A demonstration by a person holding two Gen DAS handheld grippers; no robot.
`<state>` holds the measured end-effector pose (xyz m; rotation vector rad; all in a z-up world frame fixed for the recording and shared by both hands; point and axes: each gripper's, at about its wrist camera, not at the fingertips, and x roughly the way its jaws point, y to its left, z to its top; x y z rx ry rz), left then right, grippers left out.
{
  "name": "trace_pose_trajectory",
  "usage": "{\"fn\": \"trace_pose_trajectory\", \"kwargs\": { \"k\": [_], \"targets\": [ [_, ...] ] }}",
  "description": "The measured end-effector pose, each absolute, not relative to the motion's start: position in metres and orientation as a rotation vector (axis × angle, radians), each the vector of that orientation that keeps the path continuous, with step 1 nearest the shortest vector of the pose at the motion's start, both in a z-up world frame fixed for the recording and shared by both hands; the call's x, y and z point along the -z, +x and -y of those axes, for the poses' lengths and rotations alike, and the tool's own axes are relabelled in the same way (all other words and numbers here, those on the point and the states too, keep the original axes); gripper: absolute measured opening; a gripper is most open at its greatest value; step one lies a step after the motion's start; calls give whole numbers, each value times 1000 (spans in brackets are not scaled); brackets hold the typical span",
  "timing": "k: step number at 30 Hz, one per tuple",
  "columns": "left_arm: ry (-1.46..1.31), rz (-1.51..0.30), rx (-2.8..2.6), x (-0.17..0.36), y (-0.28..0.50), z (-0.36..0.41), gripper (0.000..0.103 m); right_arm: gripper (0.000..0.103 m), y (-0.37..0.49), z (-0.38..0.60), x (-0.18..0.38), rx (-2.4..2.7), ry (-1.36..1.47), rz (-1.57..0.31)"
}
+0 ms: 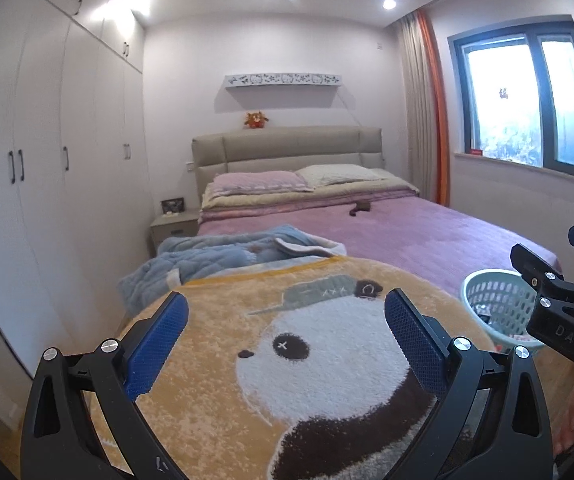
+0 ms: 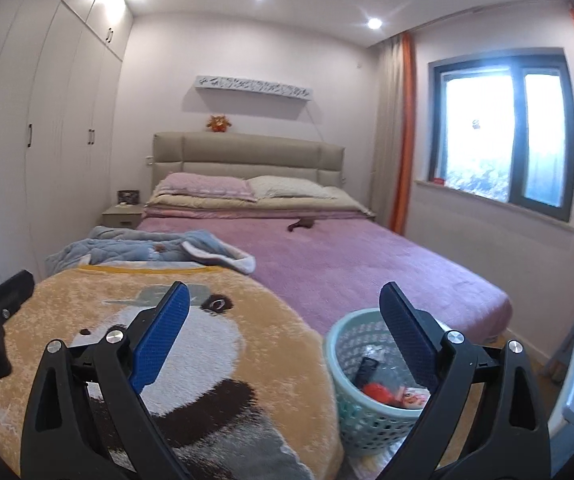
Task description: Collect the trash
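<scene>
Left gripper hangs over the panda blanket, jaws wide apart, nothing between them. Right gripper is spread just as wide, empty — one finger over the blanket, the other over the basket. The basket sits at the foot of the bed, just beside the blanket, with trash inside — red and dark bits. Beyond the blanket, a blue quilt; further up the bed, a small brown thing, then pillows.
</scene>
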<state>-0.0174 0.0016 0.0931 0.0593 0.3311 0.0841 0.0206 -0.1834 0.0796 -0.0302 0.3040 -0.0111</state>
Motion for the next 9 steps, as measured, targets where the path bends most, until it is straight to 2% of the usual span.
{"fn": "trace_pose_trajectory", "kwargs": {
  "k": [9],
  "targets": [
    [10, -478, -22, -65, 37, -7, 95, 92, 62, 192, -57, 26, 36, -426]
  ]
}}
